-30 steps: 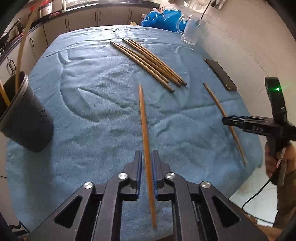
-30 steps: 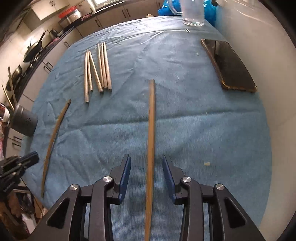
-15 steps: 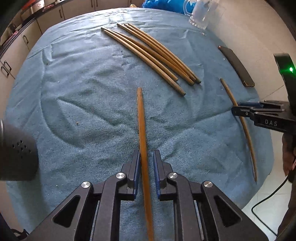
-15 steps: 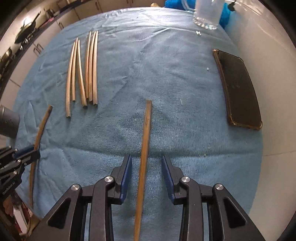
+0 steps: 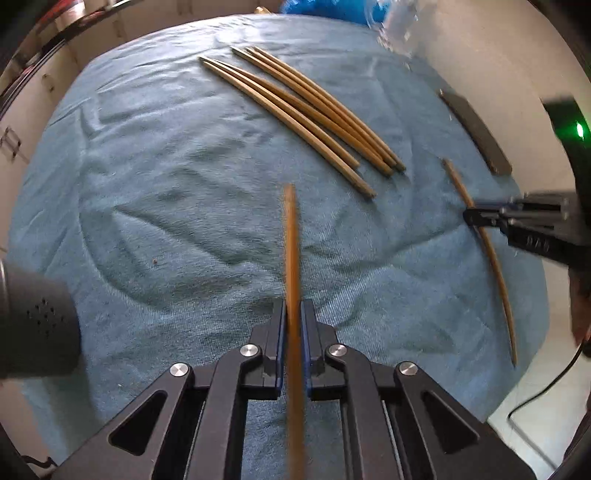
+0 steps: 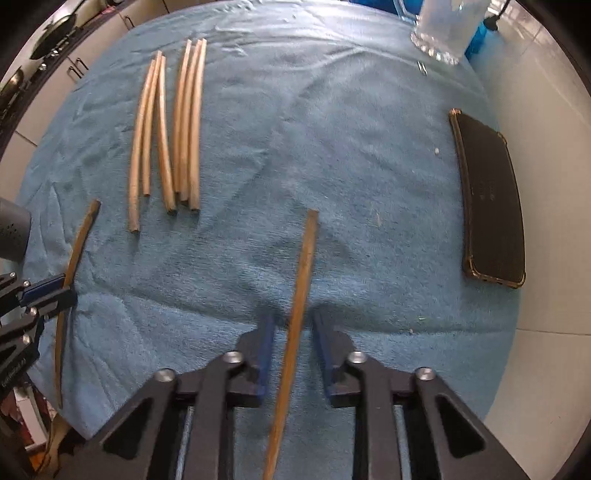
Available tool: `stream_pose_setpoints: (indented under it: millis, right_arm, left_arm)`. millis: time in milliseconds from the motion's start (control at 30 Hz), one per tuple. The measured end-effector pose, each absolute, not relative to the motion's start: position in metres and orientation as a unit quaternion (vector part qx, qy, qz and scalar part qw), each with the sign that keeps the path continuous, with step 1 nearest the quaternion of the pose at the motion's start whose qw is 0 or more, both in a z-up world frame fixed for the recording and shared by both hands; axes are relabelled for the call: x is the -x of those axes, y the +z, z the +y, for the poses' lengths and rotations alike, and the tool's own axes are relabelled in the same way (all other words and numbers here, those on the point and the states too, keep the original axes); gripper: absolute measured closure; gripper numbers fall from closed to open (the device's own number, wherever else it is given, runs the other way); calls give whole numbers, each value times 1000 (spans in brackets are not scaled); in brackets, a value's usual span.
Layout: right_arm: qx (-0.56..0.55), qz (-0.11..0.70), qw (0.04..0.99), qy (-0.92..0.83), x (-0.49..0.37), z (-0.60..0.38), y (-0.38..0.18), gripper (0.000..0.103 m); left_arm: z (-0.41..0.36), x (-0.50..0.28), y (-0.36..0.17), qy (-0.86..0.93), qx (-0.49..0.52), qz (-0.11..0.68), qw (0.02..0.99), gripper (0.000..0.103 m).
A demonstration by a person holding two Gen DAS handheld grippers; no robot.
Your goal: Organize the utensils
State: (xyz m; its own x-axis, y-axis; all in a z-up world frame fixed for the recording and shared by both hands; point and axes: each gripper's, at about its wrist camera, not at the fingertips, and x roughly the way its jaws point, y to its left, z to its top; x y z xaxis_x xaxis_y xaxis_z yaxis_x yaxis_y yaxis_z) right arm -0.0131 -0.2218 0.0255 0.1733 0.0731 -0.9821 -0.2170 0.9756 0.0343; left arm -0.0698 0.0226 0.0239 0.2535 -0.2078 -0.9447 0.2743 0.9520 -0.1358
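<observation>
Table under a blue towel, with chopsticks, phone and glass mug.

The table is covered edge to edge by a blue terry towel [image 6: 332, 155], rumpled into shallow folds, most marked on its left half in the left wrist view. Six loose wooden chopsticks [image 6: 173, 125] lie side by side on the cloth at its far left in the right wrist view, roughly parallel, in two clusters of three, some touching. A black phone [image 6: 491, 206] in a worn case lies flat near the right edge, well apart from them. A clear glass mug [image 6: 443, 33] stands at the far right corner. Small pale crumbs [image 6: 436, 150] dot the cloth near the phone.
</observation>
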Motion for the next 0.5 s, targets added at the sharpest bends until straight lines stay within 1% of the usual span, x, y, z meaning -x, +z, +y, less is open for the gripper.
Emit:
stream_pose_setpoints:
  millis: [100, 233, 333, 500]
  right_arm:
    - [54, 610, 785, 94, 30, -223, 26, 95]
    - [5, 582, 806, 106, 48, -224, 29, 95]
    - [-17, 553, 824, 118, 65, -221, 37, 95]
    - [-47, 504, 852, 134, 96, -221, 58, 95]
  left_arm:
    - [29, 83, 27, -135, -13, 560, 817, 96]
    - [37, 106, 44, -128, -1, 517, 847, 96]
    - [40, 123, 62, -114, -4, 475, 873, 96]
    - [43, 143, 82, -101, 1, 435, 895, 96]
